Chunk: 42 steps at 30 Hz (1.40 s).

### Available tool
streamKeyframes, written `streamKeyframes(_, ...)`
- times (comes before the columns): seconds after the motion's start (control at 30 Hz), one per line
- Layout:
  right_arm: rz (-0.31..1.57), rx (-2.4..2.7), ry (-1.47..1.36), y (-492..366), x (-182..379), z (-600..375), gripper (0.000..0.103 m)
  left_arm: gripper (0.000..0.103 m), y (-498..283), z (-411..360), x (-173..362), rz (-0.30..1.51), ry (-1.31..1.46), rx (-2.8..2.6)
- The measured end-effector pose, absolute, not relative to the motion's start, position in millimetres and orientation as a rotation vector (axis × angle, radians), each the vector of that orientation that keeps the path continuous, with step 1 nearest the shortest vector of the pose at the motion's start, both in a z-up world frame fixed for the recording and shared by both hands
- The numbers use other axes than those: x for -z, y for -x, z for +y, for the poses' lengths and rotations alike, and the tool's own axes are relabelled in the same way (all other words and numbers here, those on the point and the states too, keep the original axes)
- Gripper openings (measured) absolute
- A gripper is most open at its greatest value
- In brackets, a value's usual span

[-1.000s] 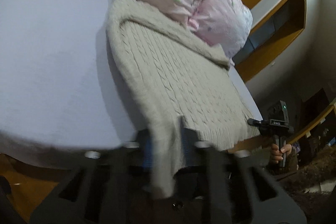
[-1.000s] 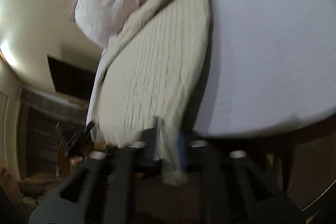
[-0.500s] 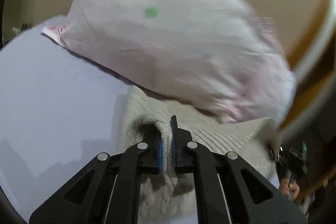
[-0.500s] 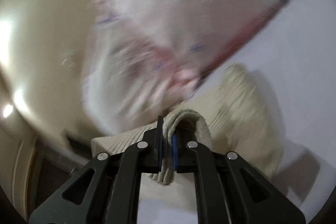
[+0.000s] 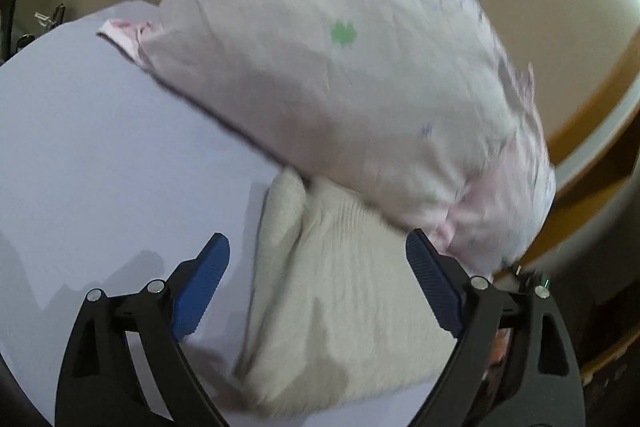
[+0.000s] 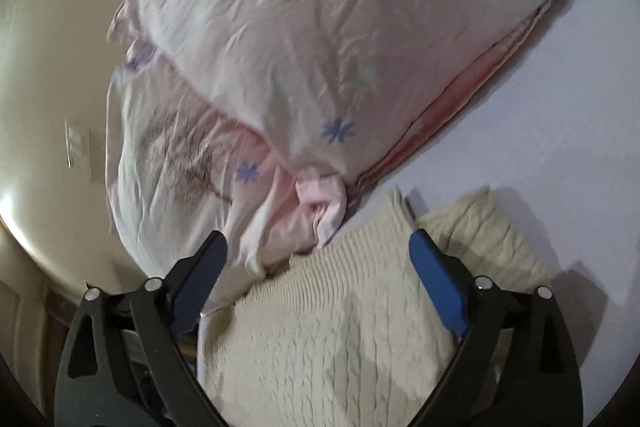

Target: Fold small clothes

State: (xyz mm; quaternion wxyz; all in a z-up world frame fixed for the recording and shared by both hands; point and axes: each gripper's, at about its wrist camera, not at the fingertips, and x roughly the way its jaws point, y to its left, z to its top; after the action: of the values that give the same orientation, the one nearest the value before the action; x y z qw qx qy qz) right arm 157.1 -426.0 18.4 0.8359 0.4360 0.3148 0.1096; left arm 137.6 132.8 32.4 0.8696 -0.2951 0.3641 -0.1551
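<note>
Sweater [image 5: 340, 291] lies doubled over on the bed sheet [image 5: 100, 167] against the pillow [image 5: 340, 67]; left gripper [image 5: 318, 279] is spread wide, holding nothing. Right view: right gripper [image 6: 320, 279] also released above it, so one fold seems done, more probably left.

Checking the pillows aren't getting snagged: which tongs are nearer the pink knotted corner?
Right. The right tongs sit just below the pink knotted corner; the left tongs don't show it.

The cream knit sweater [image 5: 340, 307] is motion-blurred; its far edge seems tucked under the pink pillow [image 5: 352, 67], itself cropped above.
</note>
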Motion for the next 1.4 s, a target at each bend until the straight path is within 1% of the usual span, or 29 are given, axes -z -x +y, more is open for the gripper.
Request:
streamKeyframes(0.07,0.685,-0.248,-0.914,-153,-16,-428,0.093,0.089,-136,124,-23,0.825,0.564,0.350)
streamKeyframes(0.13,0.698,-0.260,-0.906,-149,-16,-425,0.093,0.086,-134,118,-12,0.865,0.526,0.368)
streamKeyframes(0.27,0.697,-0.282,-0.901,-134,-23,-429,0.093,0.074,-140,105,13,0.955,0.538,0.392)
streamKeyframes(0.3,0.688,-0.282,-0.905,-130,-25,-431,0.094,0.071,-138,103,14,0.912,0.538,0.384)
streamKeyframes(0.33,0.674,-0.280,-0.909,-124,-27,-435,0.095,0.071,-138,102,17,0.916,0.550,0.392)
streamKeyframes(0.37,0.655,-0.276,-0.915,-117,-31,-439,0.095,0.057,-138,101,18,0.904,0.564,0.387)
streamKeyframes(0.4,0.642,-0.272,-0.920,-113,-33,-442,0.096,0.026,-141,100,26,0.940,0.631,0.399)
streamKeyframes(0.43,0.635,-0.266,-0.923,-108,-34,-446,0.097,0.019,-143,100,32,0.962,0.683,0.402)
streamKeyframes(0.5,0.624,-0.262,-0.927,-98,-36,-455,0.097,0.017,-141,100,30,0.935,0.745,0.416)
streamKeyframes(0.57,0.615,-0.256,-0.925,-90,-38,-464,0.097,0.016,-137,90,7,0.870,0.776,0.494)
streamKeyframes(0.67,0.587,-0.243,-0.920,-79,-41,-475,0.097,0.016,-134,53,-39,0.786,0.743,0.622)
streamKeyframes(0.7,0.573,-0.235,-0.919,-75,-42,-479,0.097,0.016,-136,24,-60,0.757,0.707,0.691)
streamKeyframes(0.77,0.552,-0.218,-0.914,-67,-44,-486,0.097,0.016,-140,-21,-80,0.744,0.669,0.791)
streamKeyframes(0.8,0.543,-0.208,-0.911,-63,-45,-488,0.097,0.016,-143,-56,-87,0.746,0.641,0.851)
streamKeyframes(0.83,0.530,-0.191,-0.912,-59,-45,-492,0.097,0.016,-146,-96,-88,0.762,0.615,0.900)
streamKeyframes(0.87,0.522,-0.181,-0.918,-57,-44,-495,0.097,0.016,-148,-120,-85,0.779,0.596,0.918)
streamKeyframes(0.93,0.518,-0.162,-0.942,-56,-41,-501,0.097,0.018,-154,-206,-71,0.861,0.470,0.942)
streamKeyframes(0.97,0.533,-0.148,-0.941,-58,-39,-503,0.097,0.019,-156,-230,-65,0.899,0.436,0.950)
streamKeyframes(1.0,0.550,-0.138,-0.933,-60,-39,-504,0.097,0.019,-158,-262,-54,0.980,0.429,1.004)
streamKeyframes(1.07,0.584,-0.141,-0.912,-61,-41,-507,0.097,0.019,-153,-273,-52,1.028,0.503,1.145)
streamKeyframes(1.1,0.592,-0.148,-0.900,-61,-44,-509,0.097,0.020,-143,-261,-63,0.972,0.509,1.193)
streamKeyframes(1.13,0.597,-0.152,-0.888,-61,-46,-512,0.097,0.024,-137,-246,-72,0.913,0.492,1.177)
streamKeyframes(1.17,0.614,-0.155,-0.871,-63,-47,-514,0.099,0.041,-131,-230,-77,0.868,0.482,1.154)
streamKeyframes(1.2,0.635,-0.164,-0.864,-67,-47,-514,0.101,0.061,-127,-201,-83,0.821,0.472,1.080)
streamKeyframes(1.23,0.665,-0.176,-0.860,-73,-45,-513,0.101,0.069,-126,-180,-85,0.797,0.459,1.014)
streamKeyframes(1.27,0.724,-0.192,-0.852,-83,-41,-510,0.101,0.072,-125,-154,-83,0.786,0.425,0.915)
streamKeyframes(1.3,0.770,-0.202,-0.844,-91,-37,-507,0.101,0.073,-125,-137,-79,0.795,0.397,0.853)
streamKeyframes(1.4,0.912,-0.215,-0.811,-117,-20,-493,0.101,0.076,-132,-100,-52,0.889,0.378,0.709)
